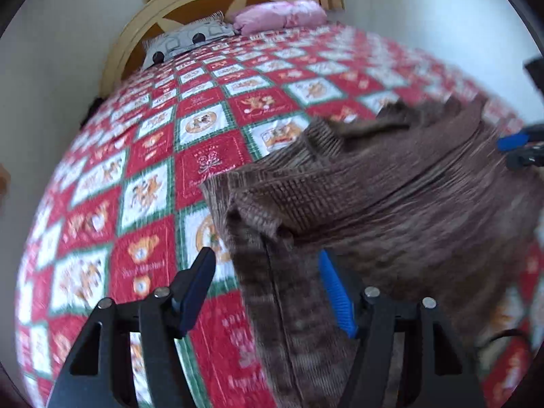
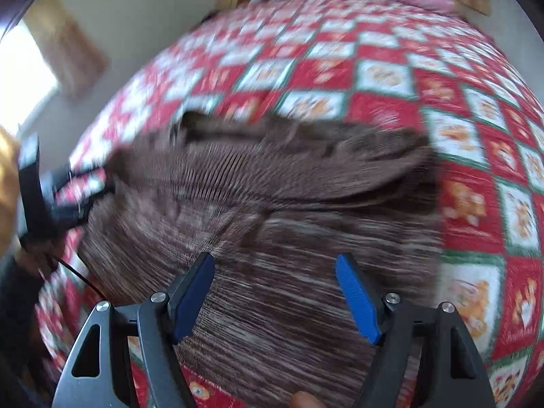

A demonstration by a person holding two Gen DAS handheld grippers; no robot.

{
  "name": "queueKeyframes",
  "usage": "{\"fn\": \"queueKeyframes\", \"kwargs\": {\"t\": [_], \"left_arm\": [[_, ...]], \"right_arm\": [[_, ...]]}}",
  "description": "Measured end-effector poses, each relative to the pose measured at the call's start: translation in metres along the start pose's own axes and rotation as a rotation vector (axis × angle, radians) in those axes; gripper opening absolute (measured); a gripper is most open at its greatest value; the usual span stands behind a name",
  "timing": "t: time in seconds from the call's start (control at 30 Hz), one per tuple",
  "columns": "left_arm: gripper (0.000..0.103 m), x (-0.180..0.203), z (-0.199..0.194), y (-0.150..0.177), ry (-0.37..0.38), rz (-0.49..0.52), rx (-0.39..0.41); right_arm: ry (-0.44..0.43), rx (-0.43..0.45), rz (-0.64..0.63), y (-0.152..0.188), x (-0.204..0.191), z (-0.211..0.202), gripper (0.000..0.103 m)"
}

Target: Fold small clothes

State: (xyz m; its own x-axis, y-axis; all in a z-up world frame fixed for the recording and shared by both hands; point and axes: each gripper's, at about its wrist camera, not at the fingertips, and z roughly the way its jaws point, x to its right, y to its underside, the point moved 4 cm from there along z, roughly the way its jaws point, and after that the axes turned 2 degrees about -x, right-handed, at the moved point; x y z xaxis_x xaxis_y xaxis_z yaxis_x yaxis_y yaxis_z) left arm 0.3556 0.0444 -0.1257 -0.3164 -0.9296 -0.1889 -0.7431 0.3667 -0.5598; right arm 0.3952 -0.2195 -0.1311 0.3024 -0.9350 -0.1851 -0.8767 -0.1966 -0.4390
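Nearest, the left gripper [image 1: 268, 265] and right gripper [image 2: 275, 268] both hang with jaws spread wide, gripping nothing, above a brown ribbed garment [image 2: 272, 204]. It lies rumpled on a red-and-white patchwork bedspread [image 1: 153, 176]. Farther off, pillows [image 1: 278, 17] rest against a yellow headboard [image 1: 136, 37].

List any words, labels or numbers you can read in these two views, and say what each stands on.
None can be read.
Bedspread: the red squares carry pale script under their motifs, too blurred to make out in the left wrist view and smeared in the right.
Brown garment: no label or print shows.
Grey patterned pillow and pink pillow: no lettering visible.
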Motion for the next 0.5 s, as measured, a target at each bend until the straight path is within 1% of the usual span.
{"fn": "queueKeyframes", "kwargs": {"t": [0.03,0.07,0.1,0.13,0.17,0.2,0.27,0.3,0.33,0.37,0.4,0.5], "left_arm": [[0.067,-0.002,0.008,-0.005,-0.031,-0.003,-0.012],[0.068,-0.009,0.014,-0.011,-0.044,-0.033,-0.013],[0.07,-0.016,0.017,-0.017,-0.048,-0.061,-0.002],[0.072,-0.027,0.02,-0.025,-0.077,-0.093,0.011],[0.077,-0.04,0.022,-0.03,-0.108,-0.142,0.017],[0.078,-0.049,0.024,-0.033,-0.127,-0.18,0.025],[0.078,-0.074,0.023,-0.037,-0.188,-0.27,0.036],[0.082,-0.081,0.023,-0.036,-0.188,-0.3,0.036],[0.082,-0.087,0.018,-0.033,-0.16,-0.332,0.048],[0.083,-0.088,0.014,-0.029,-0.148,-0.342,0.057],[0.083,-0.088,0.009,-0.025,-0.152,-0.342,0.066],[0.085,-0.075,-0.004,-0.013,-0.183,-0.282,0.086]], "right_arm": [[0.029,-0.01,-0.016,-0.006,-0.004,0.008,0.075],[0.057,-0.013,-0.017,-0.017,-0.005,0.016,0.075],[0.067,0.001,-0.006,-0.028,-0.003,0.02,0.075],[0.08,0.028,-0.001,-0.038,-0.001,0.019,0.075],[0.121,0.09,0.0,-0.056,0.005,0.018,0.075],[0.156,0.135,0.017,-0.067,0.013,0.016,0.075],[0.209,0.211,0.097,-0.083,0.034,0.01,0.075],[0.203,0.238,0.129,-0.085,0.042,0.005,0.075],[0.187,0.269,0.16,-0.085,0.047,-0.001,0.075],[0.174,0.291,0.172,-0.081,0.05,-0.008,0.075],[0.163,0.306,0.164,-0.074,0.049,-0.014,0.075],[0.17,0.317,0.12,-0.046,0.044,-0.028,0.075]]}}
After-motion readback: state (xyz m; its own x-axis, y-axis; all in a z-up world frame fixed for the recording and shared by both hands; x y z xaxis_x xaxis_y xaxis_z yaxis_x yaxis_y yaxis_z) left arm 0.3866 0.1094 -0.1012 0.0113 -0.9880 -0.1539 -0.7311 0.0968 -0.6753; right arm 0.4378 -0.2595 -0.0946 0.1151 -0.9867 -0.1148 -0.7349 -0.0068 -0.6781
